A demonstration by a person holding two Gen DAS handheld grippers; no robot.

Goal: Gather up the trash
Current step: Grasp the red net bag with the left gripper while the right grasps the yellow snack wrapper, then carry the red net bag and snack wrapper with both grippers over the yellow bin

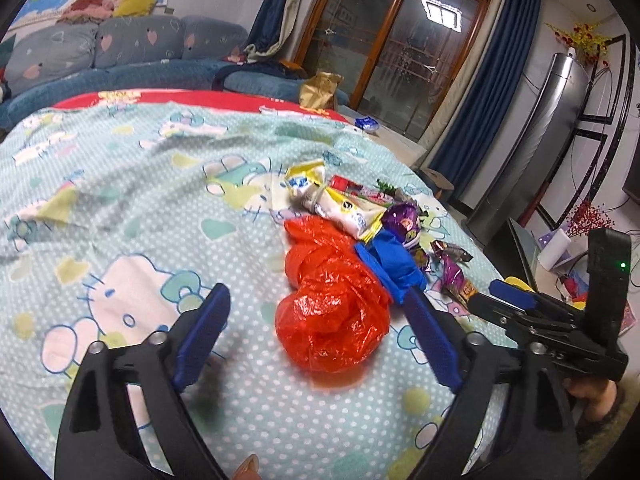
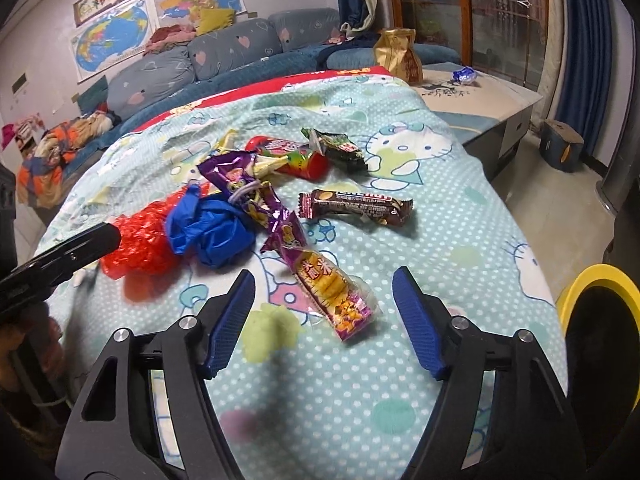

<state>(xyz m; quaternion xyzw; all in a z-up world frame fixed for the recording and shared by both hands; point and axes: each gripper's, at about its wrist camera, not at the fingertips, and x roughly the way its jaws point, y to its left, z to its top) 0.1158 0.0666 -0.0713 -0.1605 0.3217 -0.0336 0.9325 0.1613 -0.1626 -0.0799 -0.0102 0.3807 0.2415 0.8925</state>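
Jaws spread, left gripper (image 1: 316, 332) straddles red bag (image 1: 332, 312).

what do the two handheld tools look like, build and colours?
Both match: the left tool and right tool have black, angular plastic arms with triangular cutouts, silver round pivot pins and blue textured pads. Seen from the left wrist, the right tool's upright black block carries a small green light. No cables visible.

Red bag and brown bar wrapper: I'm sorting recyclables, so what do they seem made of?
Red bag: thin plastic film, translucent and glossy, with sharp crinkles catching light. Brown bar wrapper: probably printed plastic or foil laminate, shiny, with crimped, serrated ends.
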